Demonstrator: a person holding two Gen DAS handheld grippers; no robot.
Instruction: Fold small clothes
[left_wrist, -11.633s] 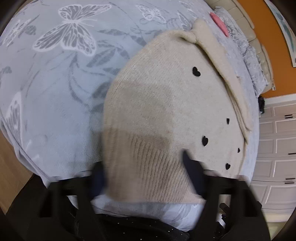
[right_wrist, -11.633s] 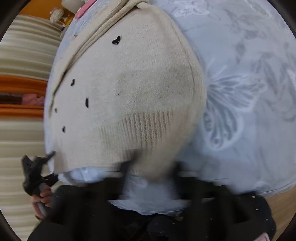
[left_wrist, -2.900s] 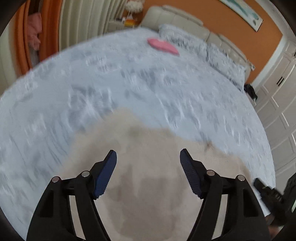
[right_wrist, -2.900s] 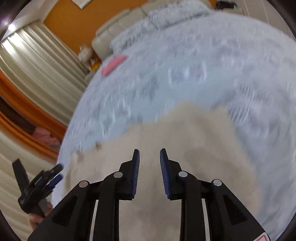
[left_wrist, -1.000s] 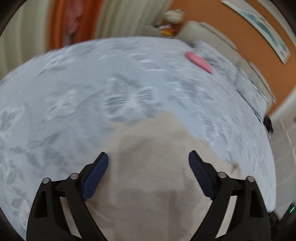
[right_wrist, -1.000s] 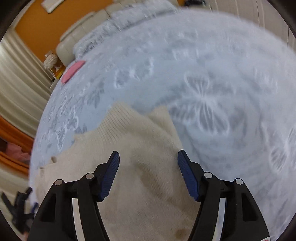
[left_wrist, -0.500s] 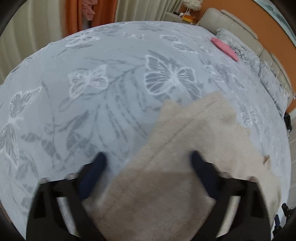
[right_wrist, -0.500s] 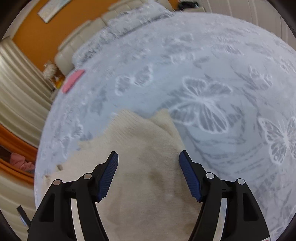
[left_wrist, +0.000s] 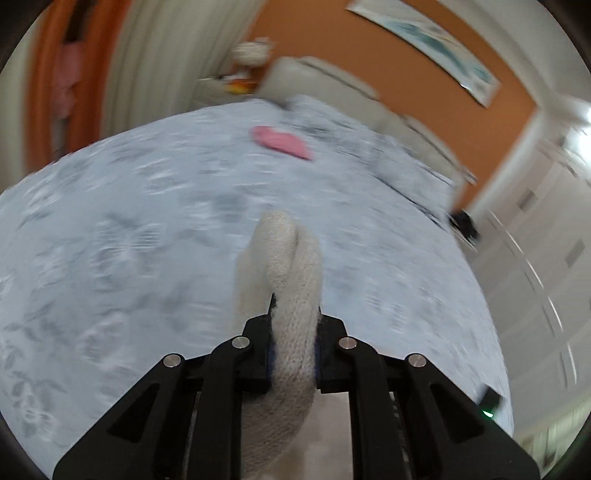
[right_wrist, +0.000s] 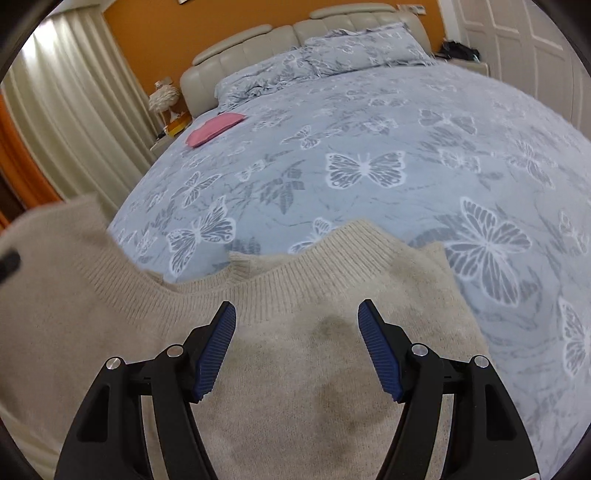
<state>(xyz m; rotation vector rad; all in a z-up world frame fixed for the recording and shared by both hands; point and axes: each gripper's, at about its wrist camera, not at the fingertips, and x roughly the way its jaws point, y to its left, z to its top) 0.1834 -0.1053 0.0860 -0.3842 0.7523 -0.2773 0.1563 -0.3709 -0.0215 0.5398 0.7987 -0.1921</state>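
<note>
A cream knitted sweater (right_wrist: 295, 369) lies on the grey butterfly bedspread (right_wrist: 369, 129), its ribbed neckline toward the far side. My right gripper (right_wrist: 296, 314) hovers open just above its upper part, nothing between the blue pads. In the left wrist view my left gripper (left_wrist: 293, 332) is shut on a bunched fold of the sweater (left_wrist: 288, 266), lifted off the bedspread (left_wrist: 129, 221). That raised corner (right_wrist: 48, 236) shows blurred at the left edge of the right wrist view.
A folded pink cloth (right_wrist: 216, 128) lies far up the bed near the pillows (right_wrist: 351, 44) and padded headboard (right_wrist: 258, 37). Curtains (right_wrist: 74, 110) hang on the left, white wardrobe doors (right_wrist: 535, 37) on the right. A dark item (right_wrist: 458, 50) sits beside the bed.
My left gripper closed on the sweater's edge and lifted it up off the bed, tilting its view toward the headboard. My right gripper stayed open and rose slightly.
</note>
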